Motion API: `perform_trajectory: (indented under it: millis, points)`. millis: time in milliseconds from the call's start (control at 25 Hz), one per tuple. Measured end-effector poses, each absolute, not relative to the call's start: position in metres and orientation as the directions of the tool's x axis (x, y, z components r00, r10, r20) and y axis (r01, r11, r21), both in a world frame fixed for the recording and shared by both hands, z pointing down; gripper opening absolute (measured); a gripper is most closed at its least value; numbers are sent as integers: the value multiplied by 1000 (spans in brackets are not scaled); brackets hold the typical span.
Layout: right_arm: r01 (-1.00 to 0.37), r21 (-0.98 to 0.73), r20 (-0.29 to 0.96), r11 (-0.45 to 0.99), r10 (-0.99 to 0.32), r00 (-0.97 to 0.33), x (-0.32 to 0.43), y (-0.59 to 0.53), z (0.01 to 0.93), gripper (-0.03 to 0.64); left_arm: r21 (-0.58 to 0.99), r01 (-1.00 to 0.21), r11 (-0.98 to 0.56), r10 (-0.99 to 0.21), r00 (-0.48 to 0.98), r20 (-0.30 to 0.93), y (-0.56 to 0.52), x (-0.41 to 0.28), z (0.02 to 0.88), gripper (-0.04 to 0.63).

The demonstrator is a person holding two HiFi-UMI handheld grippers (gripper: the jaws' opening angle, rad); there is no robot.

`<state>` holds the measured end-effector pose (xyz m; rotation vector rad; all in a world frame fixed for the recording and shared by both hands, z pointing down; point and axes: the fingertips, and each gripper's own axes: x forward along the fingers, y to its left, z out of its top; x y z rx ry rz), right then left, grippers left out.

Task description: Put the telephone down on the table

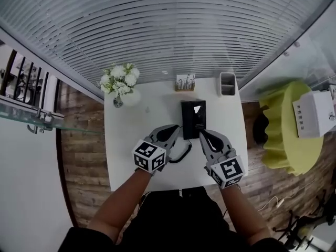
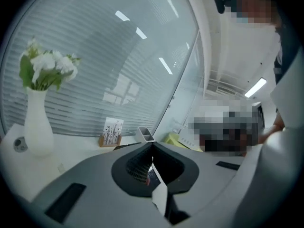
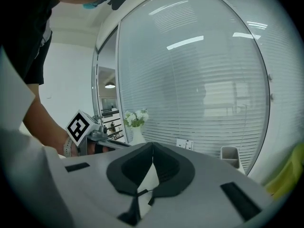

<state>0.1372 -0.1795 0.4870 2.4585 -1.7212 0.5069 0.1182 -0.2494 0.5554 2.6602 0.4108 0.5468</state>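
- The white table [image 1: 122, 156] shows whole only in the head view.
- The black telephone [image 1: 193, 118] lies flat at the table's middle, with its cord [image 1: 181, 154] curling toward the near edge. Neither gripper view shows it clearly.
- The left gripper [image 1: 177, 129] is just beside the telephone's near left corner. Its own view shows the jaws closed tip to tip on nothing.
- The right gripper [image 1: 202, 134] is near the near right corner, its jaws likewise together and empty. Its view catches the left gripper side-on.
- A vase of white flowers [image 1: 119, 84] stands at the far left.
- A card holder [image 1: 185, 82] and a grey pen holder [image 1: 228, 84] stand along the far edge.
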Motion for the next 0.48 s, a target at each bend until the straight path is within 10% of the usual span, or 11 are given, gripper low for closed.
perform_trajectory:
  millis: [480]
  points:
    - [-920,-145,374,-363,-881,289,147,-201,523,21,650,149,-745,472,806,356,-253,143,641,40]
